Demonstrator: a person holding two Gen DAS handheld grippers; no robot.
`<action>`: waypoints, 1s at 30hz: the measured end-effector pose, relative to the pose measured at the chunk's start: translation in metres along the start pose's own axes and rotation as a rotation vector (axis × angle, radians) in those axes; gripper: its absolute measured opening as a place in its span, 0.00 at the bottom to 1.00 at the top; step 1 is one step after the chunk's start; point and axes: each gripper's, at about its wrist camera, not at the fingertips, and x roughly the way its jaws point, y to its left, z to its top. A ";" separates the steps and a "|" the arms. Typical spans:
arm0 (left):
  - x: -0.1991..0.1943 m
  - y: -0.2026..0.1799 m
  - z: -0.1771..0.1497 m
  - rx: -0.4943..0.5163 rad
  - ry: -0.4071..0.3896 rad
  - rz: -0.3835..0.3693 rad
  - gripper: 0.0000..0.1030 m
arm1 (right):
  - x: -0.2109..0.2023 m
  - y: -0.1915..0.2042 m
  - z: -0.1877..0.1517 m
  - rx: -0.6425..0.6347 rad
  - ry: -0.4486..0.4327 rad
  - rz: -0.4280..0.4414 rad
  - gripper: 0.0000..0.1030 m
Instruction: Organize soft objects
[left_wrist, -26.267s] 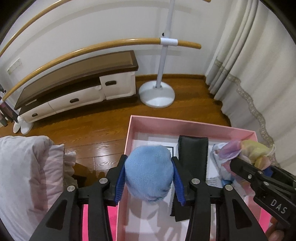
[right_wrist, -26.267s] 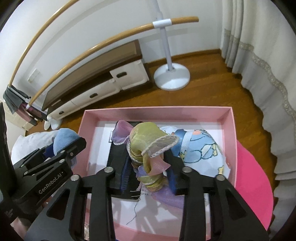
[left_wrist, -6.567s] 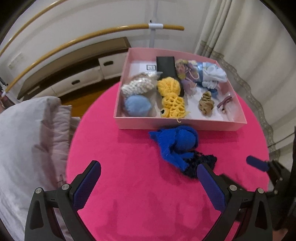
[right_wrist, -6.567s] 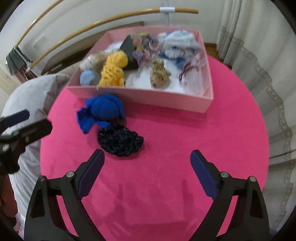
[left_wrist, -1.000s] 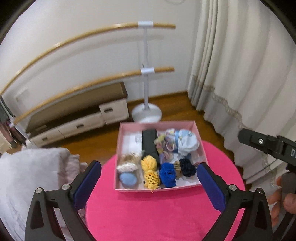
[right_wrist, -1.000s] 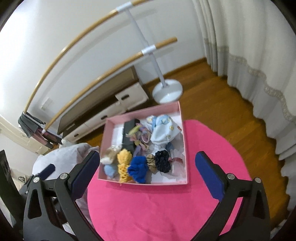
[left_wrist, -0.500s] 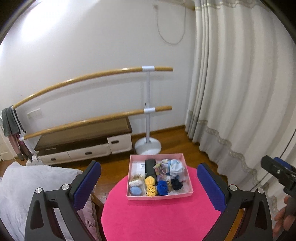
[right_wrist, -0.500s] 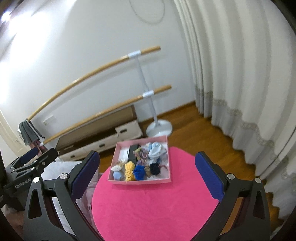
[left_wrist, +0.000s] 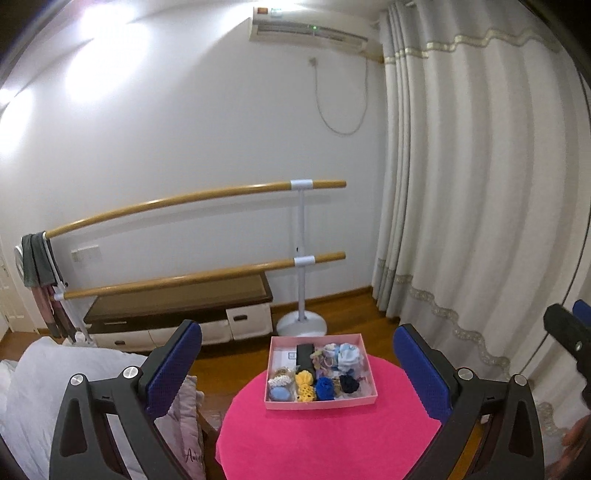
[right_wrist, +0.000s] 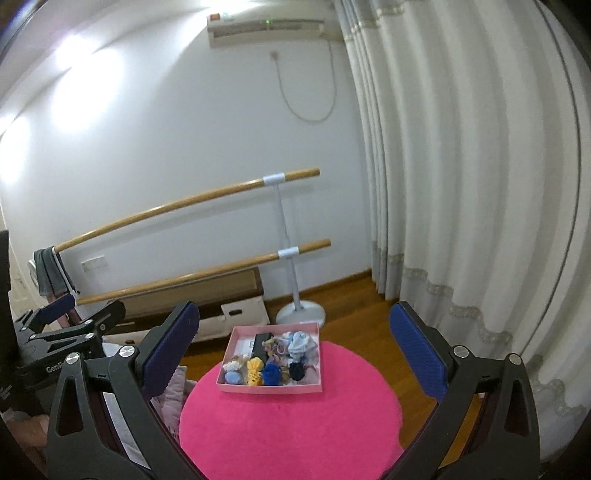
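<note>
A pink box (left_wrist: 321, 403) sits at the far side of a round pink table (left_wrist: 325, 443); it also shows in the right wrist view (right_wrist: 269, 388). Inside lie several soft things: a light blue ball (left_wrist: 279, 394), yellow knits (left_wrist: 304, 381), a royal blue knit (left_wrist: 325, 386), a dark scrunchie (left_wrist: 348, 384) and a pale blue cloth (left_wrist: 348, 354). My left gripper (left_wrist: 297, 363) is open and empty, held high and far back from the box. My right gripper (right_wrist: 294, 345) is open and empty, also high and far back.
A ballet barre stand (left_wrist: 302, 291) and a low TV cabinet (left_wrist: 177, 314) stand against the back wall. Cream curtains (left_wrist: 480, 221) hang on the right. A pale quilt (left_wrist: 55, 387) lies left of the table. The floor is wood.
Both grippers have pulled further up and back from the table, so the box looks smaller and the air conditioner on the wall has come into view. Both stay open and empty.
</note>
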 end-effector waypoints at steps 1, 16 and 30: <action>-0.002 0.000 -0.001 -0.002 -0.005 -0.004 1.00 | -0.004 0.003 0.000 -0.013 -0.010 -0.014 1.00; -0.027 -0.003 -0.014 -0.008 -0.080 0.003 1.00 | -0.027 0.016 -0.001 -0.022 -0.059 -0.015 1.00; -0.026 -0.004 -0.023 -0.020 -0.113 -0.020 1.00 | -0.028 0.016 0.000 -0.020 -0.078 -0.018 1.00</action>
